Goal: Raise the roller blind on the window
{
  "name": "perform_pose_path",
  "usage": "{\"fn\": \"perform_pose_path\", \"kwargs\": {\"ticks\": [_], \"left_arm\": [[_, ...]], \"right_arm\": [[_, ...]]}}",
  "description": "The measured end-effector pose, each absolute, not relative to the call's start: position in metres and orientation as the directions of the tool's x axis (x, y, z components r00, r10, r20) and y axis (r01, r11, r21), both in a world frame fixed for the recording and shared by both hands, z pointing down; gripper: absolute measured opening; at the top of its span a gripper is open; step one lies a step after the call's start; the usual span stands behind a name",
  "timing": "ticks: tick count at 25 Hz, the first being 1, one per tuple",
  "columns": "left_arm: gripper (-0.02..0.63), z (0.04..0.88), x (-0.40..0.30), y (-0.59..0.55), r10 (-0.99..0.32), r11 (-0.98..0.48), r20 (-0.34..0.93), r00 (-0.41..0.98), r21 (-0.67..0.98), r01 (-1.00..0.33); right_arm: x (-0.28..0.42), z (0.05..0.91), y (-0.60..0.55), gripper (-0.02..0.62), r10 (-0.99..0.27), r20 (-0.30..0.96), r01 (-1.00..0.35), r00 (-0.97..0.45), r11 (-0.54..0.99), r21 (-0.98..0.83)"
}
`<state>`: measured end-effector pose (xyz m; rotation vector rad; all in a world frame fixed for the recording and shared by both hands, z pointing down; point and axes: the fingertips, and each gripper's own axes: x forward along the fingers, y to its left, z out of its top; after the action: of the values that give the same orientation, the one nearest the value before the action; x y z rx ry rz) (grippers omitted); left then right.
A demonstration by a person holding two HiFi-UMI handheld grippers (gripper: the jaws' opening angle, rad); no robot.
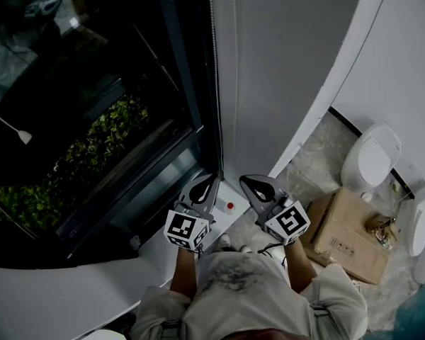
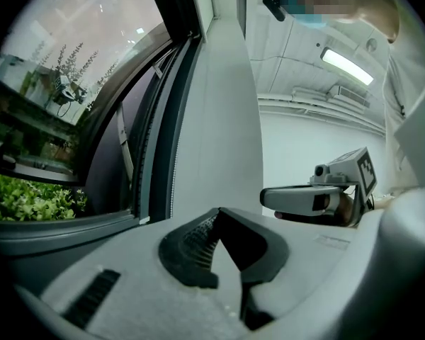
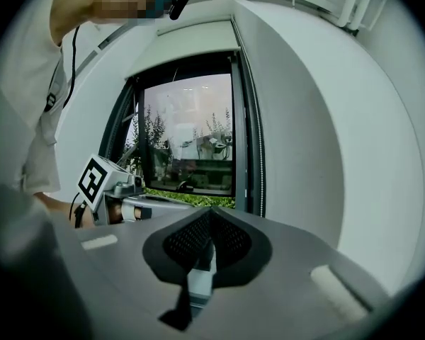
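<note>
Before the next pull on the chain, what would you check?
1. Shut left gripper: ok.
2. The chain between its jaws: cannot tell; no bead shows there.
3. Open right gripper, ready to grab: not ok; it is shut, with nothing seen in it.
4. Gap between the two grippers: ok, side by side, not touching.
5. Chain hanging straight: ok.
6. Room for the blind to rise: cannot tell; it sits near the top and the window is uncovered.
</note>
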<state>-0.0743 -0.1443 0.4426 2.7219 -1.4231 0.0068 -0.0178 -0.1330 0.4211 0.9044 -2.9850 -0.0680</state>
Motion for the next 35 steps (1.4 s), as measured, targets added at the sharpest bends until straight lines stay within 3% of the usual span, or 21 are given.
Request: {"fn": "perform_pose_path", "kwargs": {"ticks": [17,23,35], "left_arm": [[0.005,0.4389,-0.0701,-0.1446,-0.815,-0.576,0.029,0.578,0.058,-0.815],[0.005,0.4382,-0.0713,-0.1466,-0.817,-0.573,0.028,0.576,0.061,-0.817],[0.005,0.4379,-0.0742,-0.1493,-0.818,-0.573,0.023,0.575,0.065,-0.817]], "right_arm": [[-0.0228,0.4182,-0.1298,0.008,-0.532,-0.016,-0.532,-0.846,0.844,0.071],[-0.0205,0.4233,-0.1329,0.008,-0.548,0.044,-0.546,-0.835,0.836,0.052],[-0.0247,0.4192,-0.1362,0.008,-0.538,-0.007,-0.536,-0.843,0.84,0.079]]}}
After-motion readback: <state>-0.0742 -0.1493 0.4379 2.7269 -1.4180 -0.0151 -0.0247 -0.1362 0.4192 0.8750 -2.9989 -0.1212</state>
